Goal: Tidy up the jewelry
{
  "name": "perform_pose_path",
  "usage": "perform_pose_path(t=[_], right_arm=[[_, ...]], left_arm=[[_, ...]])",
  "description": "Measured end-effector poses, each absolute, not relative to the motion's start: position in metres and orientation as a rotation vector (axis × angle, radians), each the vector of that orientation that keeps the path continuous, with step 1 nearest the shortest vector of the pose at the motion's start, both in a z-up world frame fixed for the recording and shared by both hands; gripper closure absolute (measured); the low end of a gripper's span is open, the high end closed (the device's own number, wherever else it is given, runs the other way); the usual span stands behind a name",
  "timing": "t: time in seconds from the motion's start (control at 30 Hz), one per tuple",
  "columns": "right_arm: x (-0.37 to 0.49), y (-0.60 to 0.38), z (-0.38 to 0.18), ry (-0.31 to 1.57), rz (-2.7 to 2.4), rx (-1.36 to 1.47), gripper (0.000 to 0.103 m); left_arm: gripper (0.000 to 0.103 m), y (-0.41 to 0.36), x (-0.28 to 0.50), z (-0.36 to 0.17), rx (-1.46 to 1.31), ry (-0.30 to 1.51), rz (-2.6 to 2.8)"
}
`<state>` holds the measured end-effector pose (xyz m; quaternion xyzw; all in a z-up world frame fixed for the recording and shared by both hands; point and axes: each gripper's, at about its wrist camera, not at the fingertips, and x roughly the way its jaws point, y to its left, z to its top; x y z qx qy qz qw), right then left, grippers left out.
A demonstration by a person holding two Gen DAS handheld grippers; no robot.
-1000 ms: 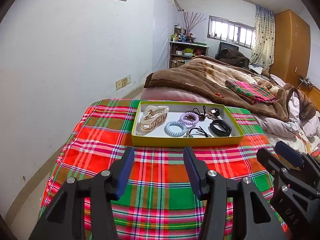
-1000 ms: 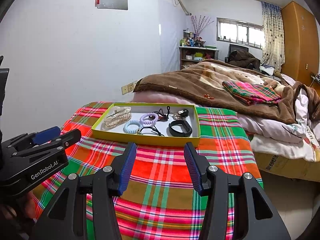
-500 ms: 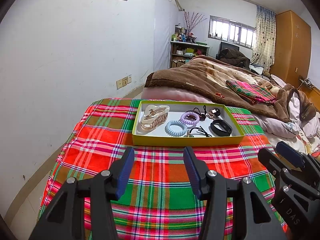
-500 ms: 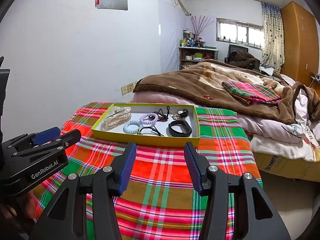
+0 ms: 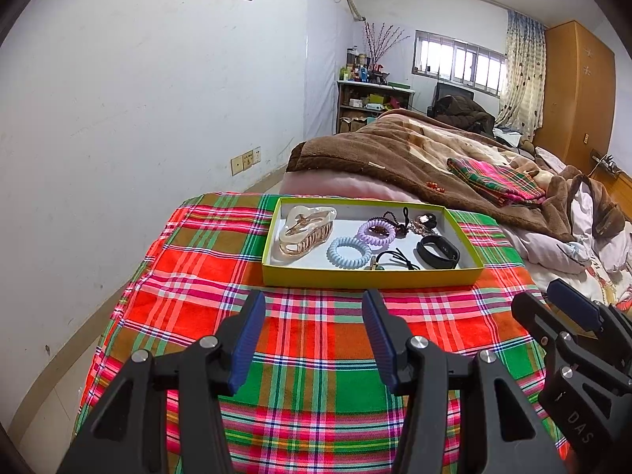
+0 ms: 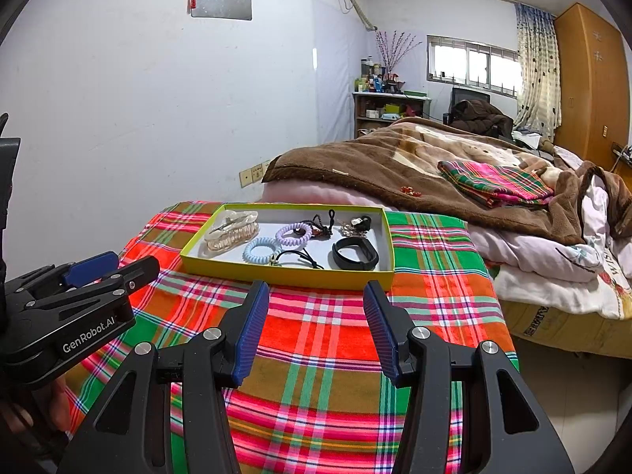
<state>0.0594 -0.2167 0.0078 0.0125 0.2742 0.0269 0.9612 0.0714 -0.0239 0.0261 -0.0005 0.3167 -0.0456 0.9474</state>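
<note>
Both open and empty: left gripper [image 5: 312, 330], right gripper [image 6: 316, 322]. Straight ahead on the plaid cloth [image 5: 316, 355], well apart: yellow tray [image 5: 371, 276] holding hair ties, clip, black band, long axis crosswise. Neither hand clearly nearer.

Bare plaid cloth [image 5: 316, 339] lies open between the yellow tray [image 5: 371, 276] and both tools, so the near side of the tray is free. Its low wall is the only barrier there. Beyond the tray a brown blanket [image 5: 395, 158] rises; left of the tray, the wall [image 5: 118, 138] closes in.
</note>
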Motion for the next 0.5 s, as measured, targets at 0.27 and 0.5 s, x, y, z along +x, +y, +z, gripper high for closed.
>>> perform_pose_path(t=[0.27,0.5], right_arm=[[0.06,-0.2173,0.0071,0.553,0.052,0.025,0.052],[0.0595,-0.2171,0.0073,0.553,0.053,0.024,0.052]], left_arm=[[0.05,-0.024,0.0721,0.0262,-0.008,0.647,-0.097],[0.05,-0.0237,0.0727,0.0269,-0.008,0.649,-0.104]])
